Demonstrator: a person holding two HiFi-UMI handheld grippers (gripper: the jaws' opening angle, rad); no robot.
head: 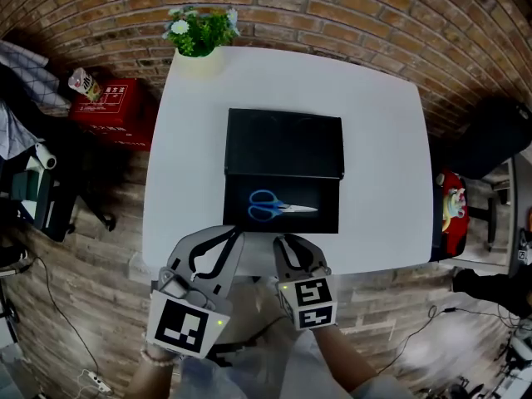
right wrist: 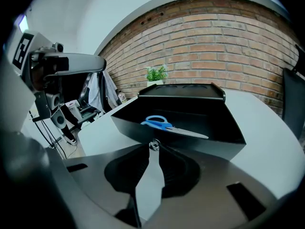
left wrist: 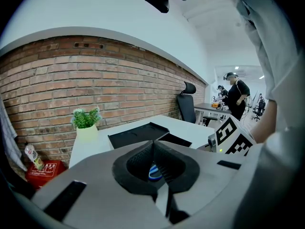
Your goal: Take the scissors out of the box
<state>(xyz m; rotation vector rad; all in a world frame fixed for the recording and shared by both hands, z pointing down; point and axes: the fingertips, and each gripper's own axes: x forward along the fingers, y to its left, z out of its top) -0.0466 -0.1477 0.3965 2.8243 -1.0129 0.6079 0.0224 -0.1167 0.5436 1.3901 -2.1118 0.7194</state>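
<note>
Head view: scissors [head: 278,208] lie crosswise in box [head: 326,191], just beyond right gripper [head: 283,241]; both it and left gripper [head: 236,233] clenched, empty.

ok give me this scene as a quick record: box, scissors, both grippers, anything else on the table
table: white, brick wall behind
box: black, open, mid-table
lid: black, opened toward the far side
scissors: blue handles, lying flat in the box, blades pointing right in the head view
left gripper: shut, empty, at the near table edge
right gripper: shut, empty, beside the left one, short of the box
plant: in a pale pot, far table edge
task status: scissors not yet taken out
</note>
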